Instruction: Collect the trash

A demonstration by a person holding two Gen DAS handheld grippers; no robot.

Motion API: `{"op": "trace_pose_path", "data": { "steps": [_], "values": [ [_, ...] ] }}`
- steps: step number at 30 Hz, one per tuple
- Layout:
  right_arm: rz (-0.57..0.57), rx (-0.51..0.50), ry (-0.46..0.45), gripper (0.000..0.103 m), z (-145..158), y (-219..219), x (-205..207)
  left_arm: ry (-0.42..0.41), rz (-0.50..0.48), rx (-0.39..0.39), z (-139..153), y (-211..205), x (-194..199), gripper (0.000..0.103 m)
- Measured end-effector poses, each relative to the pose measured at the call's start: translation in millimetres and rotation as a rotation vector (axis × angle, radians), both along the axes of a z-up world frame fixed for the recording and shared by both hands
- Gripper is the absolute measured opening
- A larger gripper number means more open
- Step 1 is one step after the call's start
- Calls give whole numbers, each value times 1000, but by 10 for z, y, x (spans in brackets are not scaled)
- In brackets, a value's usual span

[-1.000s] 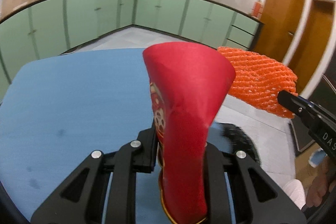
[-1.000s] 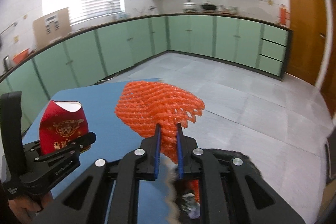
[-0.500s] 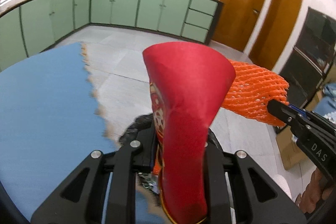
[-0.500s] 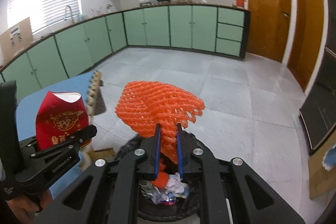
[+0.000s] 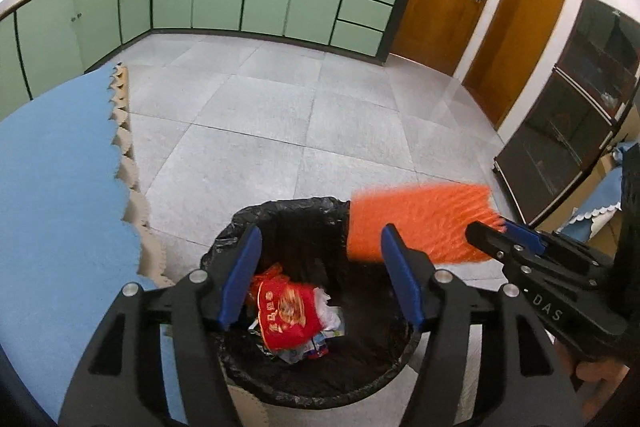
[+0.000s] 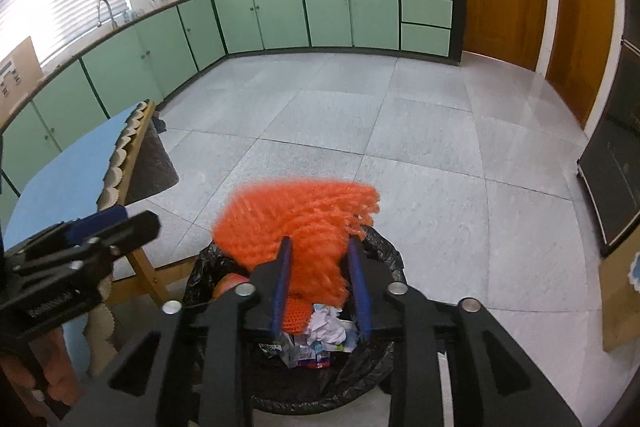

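A bin with a black liner (image 5: 248, 223) stands on the floor below both grippers; it also shows in the right wrist view (image 6: 384, 247). My left gripper (image 5: 320, 275) is open and empty above it. The red cup (image 5: 288, 311) lies inside the bin on other trash. My right gripper (image 6: 320, 283) has its jaws parted, and the blurred orange foam net (image 6: 296, 223) sits loose between them, above the bin. In the left wrist view the orange net (image 5: 416, 223) shows at the tip of the right gripper (image 5: 496, 231).
The blue-covered table (image 5: 56, 187) stands left of the bin, with its wooden legs (image 6: 144, 271) close to the rim. Grey tiled floor (image 5: 320, 115) lies ahead. A dark cabinet (image 5: 568, 123) is at right, green kitchen cabinets (image 6: 320, 7) behind.
Both grippers moved from over the table to over the bin. The left gripper opened and the red cup dropped into the bin. The right gripper's jaws opened around the orange net.
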State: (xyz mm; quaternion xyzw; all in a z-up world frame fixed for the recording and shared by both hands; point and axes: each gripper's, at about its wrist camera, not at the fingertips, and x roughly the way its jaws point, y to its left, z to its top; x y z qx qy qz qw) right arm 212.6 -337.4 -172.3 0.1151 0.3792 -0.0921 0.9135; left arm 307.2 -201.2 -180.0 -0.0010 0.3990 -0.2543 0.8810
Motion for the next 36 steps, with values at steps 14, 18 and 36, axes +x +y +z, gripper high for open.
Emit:
{"op": "trace_pose_path", "data": {
  "steps": [14,18,36],
  "values": [
    [-34,-62,-127,97,556,141,-308,-67,103,1,477,385,-212,65],
    [-4,-37,-158,97,752,222,-452,-108,134,4,717,524,-410,65],
    [86,-51,-232,97,1396,765,-1282,-223,213,6,1365,1057,-1524,88]
  ]
}}
